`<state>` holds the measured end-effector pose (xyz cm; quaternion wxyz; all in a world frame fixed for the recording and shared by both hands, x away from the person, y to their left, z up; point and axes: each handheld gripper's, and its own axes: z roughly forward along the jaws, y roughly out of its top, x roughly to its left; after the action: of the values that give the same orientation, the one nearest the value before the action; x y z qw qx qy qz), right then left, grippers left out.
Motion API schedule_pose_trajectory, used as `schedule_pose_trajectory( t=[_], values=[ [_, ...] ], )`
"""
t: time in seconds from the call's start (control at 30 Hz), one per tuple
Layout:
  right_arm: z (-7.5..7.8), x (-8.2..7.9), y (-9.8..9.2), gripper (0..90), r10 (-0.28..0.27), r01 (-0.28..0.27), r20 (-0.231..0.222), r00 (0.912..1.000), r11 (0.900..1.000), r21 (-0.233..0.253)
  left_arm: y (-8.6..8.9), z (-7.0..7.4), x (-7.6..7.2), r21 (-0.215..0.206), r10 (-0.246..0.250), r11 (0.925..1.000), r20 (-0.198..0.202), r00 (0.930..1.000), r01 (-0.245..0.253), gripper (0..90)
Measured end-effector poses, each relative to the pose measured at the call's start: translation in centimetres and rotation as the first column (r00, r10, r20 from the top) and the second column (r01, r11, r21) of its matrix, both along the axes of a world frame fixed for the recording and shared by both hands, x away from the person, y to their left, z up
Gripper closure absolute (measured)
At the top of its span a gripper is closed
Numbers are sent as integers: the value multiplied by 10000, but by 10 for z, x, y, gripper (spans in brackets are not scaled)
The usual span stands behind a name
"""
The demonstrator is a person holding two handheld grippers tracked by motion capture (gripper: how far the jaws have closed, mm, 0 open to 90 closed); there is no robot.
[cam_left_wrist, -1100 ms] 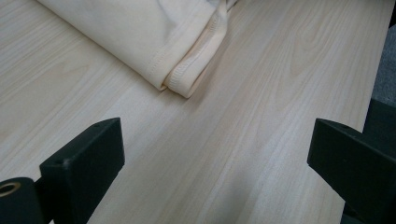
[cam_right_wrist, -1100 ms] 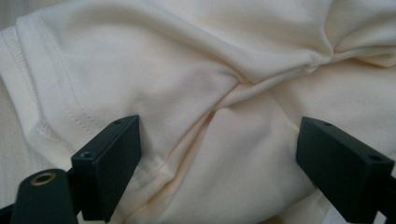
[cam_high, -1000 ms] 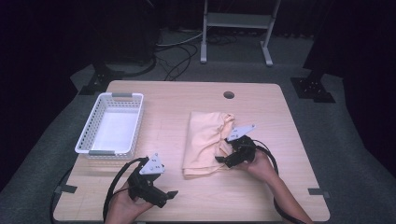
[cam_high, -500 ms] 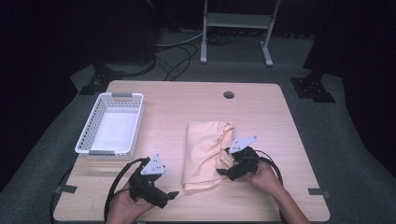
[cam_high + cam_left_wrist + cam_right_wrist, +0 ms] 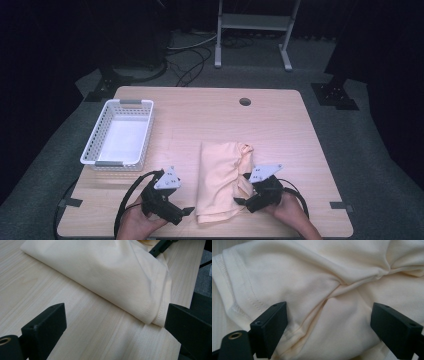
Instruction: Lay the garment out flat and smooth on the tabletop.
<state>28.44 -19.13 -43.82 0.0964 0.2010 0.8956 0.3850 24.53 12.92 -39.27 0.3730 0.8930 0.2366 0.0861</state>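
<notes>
Garment: one cream-yellow knit shirt [image 5: 220, 180], folded into a long strip, lies on the near middle of the table between the two grippers; its stitched hem corner shows in the left gripper view [image 5: 160, 315], and its right side is bunched into folds [image 5: 352, 282].
Right gripper: the right gripper [image 5: 241, 201] is at the shirt's near right edge, jaws spread wide over the rumpled cloth in its own view, with fabric between them; whether they touch it I cannot tell. Nothing is clamped.
Left gripper: the left gripper [image 5: 188, 211] rests low just left of the shirt's near corner, jaws wide apart, bare wood between them, holding nothing; one jaw sits close beside the hem.
Hands: two, one on each gripper, coming in from the near edge.
Basket: one white slatted plastic basket [image 5: 95, 150] stands at the table's left side, well apart from the shirt.
Table: one pale wooden table [image 5: 280, 130] with a round cable hole [image 5: 245, 101] near its far edge.
Room: dark grey carpet, black cables on the floor, and a metal stand [image 5: 252, 30] beyond the table.
</notes>
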Motion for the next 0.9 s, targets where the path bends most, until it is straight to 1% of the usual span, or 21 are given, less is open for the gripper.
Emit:
schedule_pose_trajectory(
  t=[0.23,0.43,0.57,0.67,0.77,0.9],
  values=[
    [0,-17,0,140,25,-25,-10,10000,10000,36,-3,-1,0,20,-92,10000,-63,9999,92,36],
    [0,-26,0,140,76,-76,-53,10000,10000,-45,-6,-2,-1,58,-198,9998,-42,9998,199,36],
    [1,-29,-1,140,125,-125,-81,9999,9999,-38,-9,-2,-2,-56,-328,9994,-77,9994,328,49],
    [1,-29,-1,136,153,-153,-119,9998,9999,-33,-13,-2,-2,-16,-447,9990,-53,9990,447,49],
    [2,-29,-1,113,192,-192,-229,9996,9998,6,-18,0,-2,-18,-608,9981,-13,9981,608,50],
    [6,-27,-2,102,243,-242,-294,9993,9997,31,-27,3,-2,45,-851,9964,79,9963,851,49]
  ],
)
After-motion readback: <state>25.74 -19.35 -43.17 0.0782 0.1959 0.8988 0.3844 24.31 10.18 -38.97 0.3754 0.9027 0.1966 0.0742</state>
